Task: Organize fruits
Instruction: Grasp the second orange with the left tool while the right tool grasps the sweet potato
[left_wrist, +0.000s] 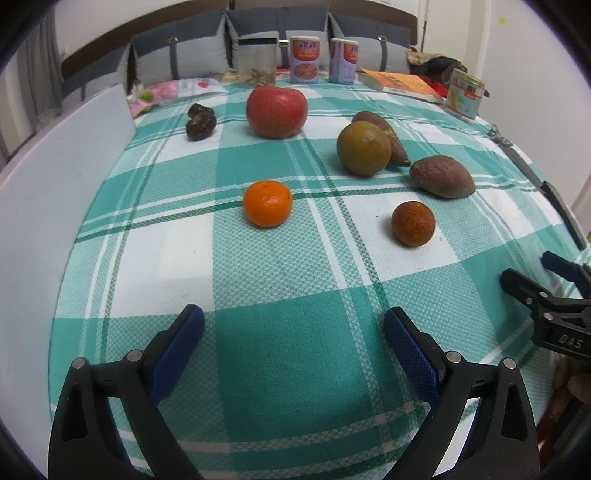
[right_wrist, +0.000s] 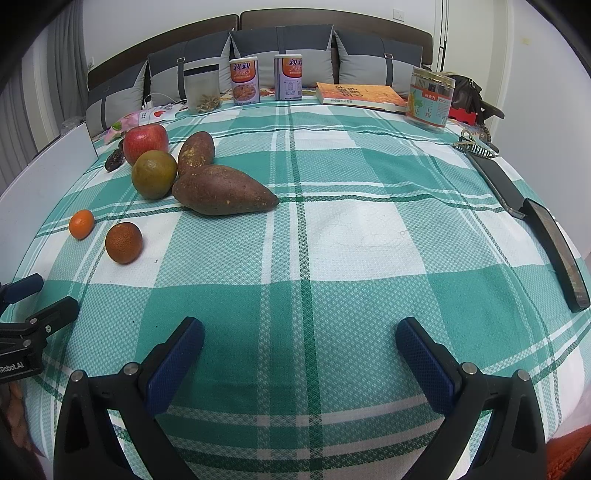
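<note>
On the green-and-white checked cloth (left_wrist: 288, 354) lie a red apple (left_wrist: 276, 112), dark dried dates (left_wrist: 200, 122), a green-brown orange (left_wrist: 363, 148), two sweet potatoes (left_wrist: 442, 176) (left_wrist: 384, 134), a bright mandarin (left_wrist: 267, 203) and a darker mandarin (left_wrist: 413, 223). My left gripper (left_wrist: 293, 328) is open and empty, hovering short of the bright mandarin. My right gripper (right_wrist: 300, 339) is open and empty over bare cloth, right of the fruit; the apple (right_wrist: 145, 143), the orange (right_wrist: 154, 174), the sweet potatoes (right_wrist: 224, 194) and the darker mandarin (right_wrist: 123, 242) lie to its far left.
Along the far edge stand two cans (right_wrist: 244, 81), a clear jar (right_wrist: 202, 88), an orange book (right_wrist: 360, 96) and a labelled jar (right_wrist: 430, 99). A long dark object (right_wrist: 557, 251) and a comb lie on the right edge. A white panel (left_wrist: 62, 184) borders the left.
</note>
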